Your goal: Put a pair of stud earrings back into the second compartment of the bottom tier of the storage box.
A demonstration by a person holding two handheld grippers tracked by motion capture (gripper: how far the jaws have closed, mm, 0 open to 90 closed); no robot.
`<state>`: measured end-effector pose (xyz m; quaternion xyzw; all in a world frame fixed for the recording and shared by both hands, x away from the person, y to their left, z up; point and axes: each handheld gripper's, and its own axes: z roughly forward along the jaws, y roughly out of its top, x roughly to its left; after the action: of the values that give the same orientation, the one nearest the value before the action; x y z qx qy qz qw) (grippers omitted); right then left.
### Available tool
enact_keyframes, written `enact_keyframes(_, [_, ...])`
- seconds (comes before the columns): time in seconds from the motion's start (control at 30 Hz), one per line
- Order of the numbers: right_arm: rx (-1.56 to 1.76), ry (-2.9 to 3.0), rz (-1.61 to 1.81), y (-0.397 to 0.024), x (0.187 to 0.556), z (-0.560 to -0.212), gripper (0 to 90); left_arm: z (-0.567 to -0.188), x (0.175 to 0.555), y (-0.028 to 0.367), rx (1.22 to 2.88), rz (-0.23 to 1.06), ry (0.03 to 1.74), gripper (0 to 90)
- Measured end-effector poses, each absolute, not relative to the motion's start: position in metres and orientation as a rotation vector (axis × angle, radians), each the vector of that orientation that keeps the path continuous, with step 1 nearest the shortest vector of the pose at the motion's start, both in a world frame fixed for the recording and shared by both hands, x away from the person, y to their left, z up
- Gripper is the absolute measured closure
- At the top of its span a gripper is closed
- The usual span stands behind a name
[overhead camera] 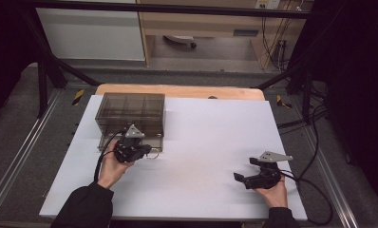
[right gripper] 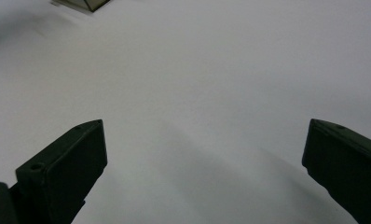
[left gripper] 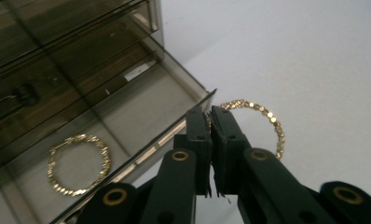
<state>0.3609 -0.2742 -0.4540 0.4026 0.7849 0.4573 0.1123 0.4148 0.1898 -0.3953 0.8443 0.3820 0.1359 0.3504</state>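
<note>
left tongs (left gripper: pixel 210 122) pinch gold beaded bracelet (left gripper: pixel 267 121) | beside open drawer (left gripper: pixel 141 112)

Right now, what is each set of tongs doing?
Left tongs: shut on a gold beaded bracelet.
Right tongs: open, holding nothing.

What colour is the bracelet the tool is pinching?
Gold, made of small shiny beads. The bracelet shows best in the left gripper view.

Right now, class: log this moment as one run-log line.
left gripper: shut on gold bracelet, beside open drawer | second bracelet: in drawer | right gripper: open, over white tabletop
</note>
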Motion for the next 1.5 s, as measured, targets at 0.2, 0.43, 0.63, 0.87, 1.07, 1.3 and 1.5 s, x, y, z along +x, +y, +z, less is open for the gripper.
enact_keyframes(0.2, [1.181, 2.302, 1.343, -0.274, 0.361, -0.454, 0.7, -0.396, 0.425, 0.208, 2.174, 0.378, 1.059, 86.1])
enact_keyframes(0.43, [1.183, 2.303, 1.343, -0.274, 0.361, -0.454, 0.7, -0.398, 0.436, 0.224, 2.161, 0.4, 1.131, 86.1])
enact_keyframes(0.63, [1.185, 2.304, 1.342, -0.274, 0.361, -0.454, 0.7, -0.402, 0.444, 0.233, 2.143, 0.419, 1.186, 86.1])
enact_keyframes(0.87, [1.183, 2.304, 1.343, -0.274, 0.361, -0.454, 0.7, -0.408, 0.453, 0.237, 2.138, 0.457, 1.23, 86.1])
enact_keyframes(1.07, [1.184, 2.303, 1.342, -0.274, 0.361, -0.454, 0.7, -0.414, 0.458, 0.239, 2.146, 0.486, 1.266, 86.0])
enact_keyframes(1.3, [1.185, 2.304, 1.344, -0.274, 0.361, -0.454, 0.8, -0.42, 0.463, 0.239, 2.145, 0.505, 1.289, 86.0])
enact_keyframes(1.5, [1.186, 2.305, 1.342, -0.274, 0.361, -0.454, 0.7, -0.425, 0.465, 0.234, 2.16, 0.5, 1.286, 85.3])
